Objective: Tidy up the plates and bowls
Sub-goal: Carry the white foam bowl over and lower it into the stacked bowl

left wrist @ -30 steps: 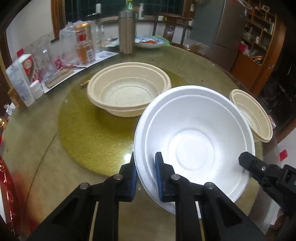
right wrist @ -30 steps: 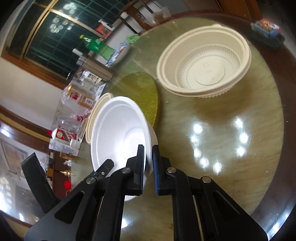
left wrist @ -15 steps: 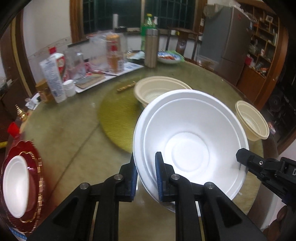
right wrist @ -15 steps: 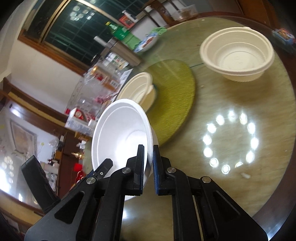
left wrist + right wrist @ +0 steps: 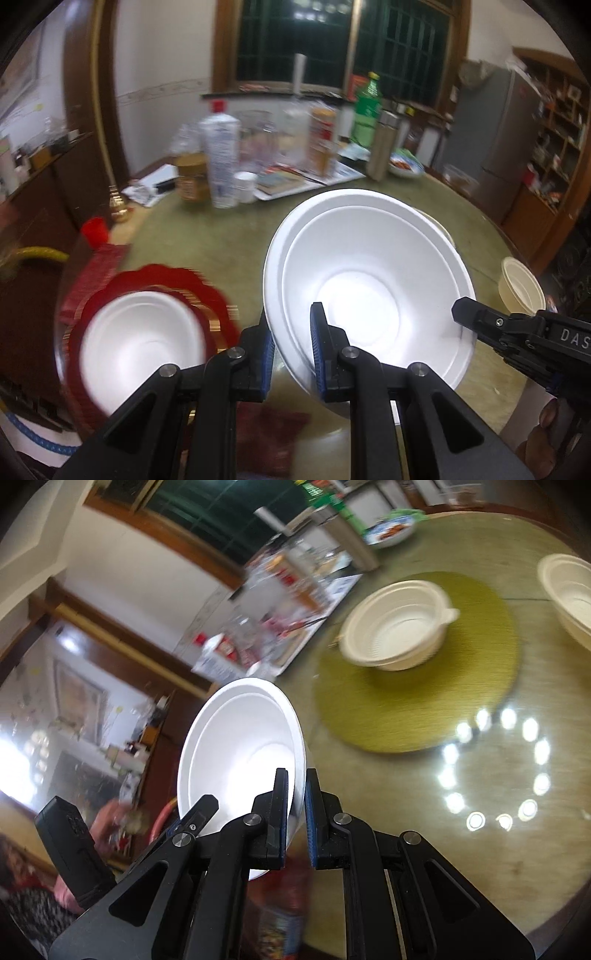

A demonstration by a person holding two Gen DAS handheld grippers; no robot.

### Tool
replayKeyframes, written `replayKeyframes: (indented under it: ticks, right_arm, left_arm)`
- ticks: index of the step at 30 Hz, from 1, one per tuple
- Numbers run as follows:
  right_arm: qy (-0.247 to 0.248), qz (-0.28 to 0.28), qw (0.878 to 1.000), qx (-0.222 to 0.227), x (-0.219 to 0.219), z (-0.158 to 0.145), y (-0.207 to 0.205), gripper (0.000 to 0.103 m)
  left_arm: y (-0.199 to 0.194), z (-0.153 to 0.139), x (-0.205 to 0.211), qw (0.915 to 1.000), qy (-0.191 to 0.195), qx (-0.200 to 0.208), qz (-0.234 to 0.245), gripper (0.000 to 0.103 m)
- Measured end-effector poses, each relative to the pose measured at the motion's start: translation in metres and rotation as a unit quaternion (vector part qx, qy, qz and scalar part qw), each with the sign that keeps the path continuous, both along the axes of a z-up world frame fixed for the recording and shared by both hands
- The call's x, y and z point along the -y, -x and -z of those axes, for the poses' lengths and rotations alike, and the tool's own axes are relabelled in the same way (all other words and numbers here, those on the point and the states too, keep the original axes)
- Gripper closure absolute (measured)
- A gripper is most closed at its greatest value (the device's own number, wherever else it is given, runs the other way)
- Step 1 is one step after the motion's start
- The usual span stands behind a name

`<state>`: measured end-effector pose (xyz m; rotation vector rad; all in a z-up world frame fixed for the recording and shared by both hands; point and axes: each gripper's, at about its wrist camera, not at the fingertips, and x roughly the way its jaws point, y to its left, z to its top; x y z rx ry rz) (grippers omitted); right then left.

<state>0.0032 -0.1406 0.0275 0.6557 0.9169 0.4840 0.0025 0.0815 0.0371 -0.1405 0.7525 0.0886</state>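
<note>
White capitals "DAS" stand on the black body of the right gripper (image 5: 466, 319) at the right edge of the left wrist view, cut off by the frame; labels on the green bottle (image 5: 366, 108), the white bottle (image 5: 220, 147) and the other packages on the table (image 5: 229, 236) are too blurred to read; the right wrist view shows no legible text.

Home dining room at night. Big round glass-topped table (image 5: 229, 236) with a green lazy-susan disc (image 5: 417, 701), cluttered far side: bottles (image 5: 221, 158), thermos (image 5: 382, 144), dish of food (image 5: 404, 168). Grey fridge (image 5: 495, 140) and wooden shelves (image 5: 561, 122) far right, dark barred window (image 5: 343, 40) behind.
</note>
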Motion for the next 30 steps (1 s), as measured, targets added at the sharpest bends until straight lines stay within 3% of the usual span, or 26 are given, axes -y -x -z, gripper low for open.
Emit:
replayKeyframes:
  ticks: [12,30]
  right_arm:
    - [0.006,-0.097,0.995,0.008,-0.099,-0.008,-0.004,0.094]
    - [0.037,-0.174,0.984,-0.013,-0.175,0.017,-0.010,0.094]
  left_arm:
    - [0.039,0.000,-0.079,0.9959,0.020,0.014,-0.087,0.086]
    - [0.062,0.023,-0.123,0.9876,0.005,-0.002,-0.157,0.086]
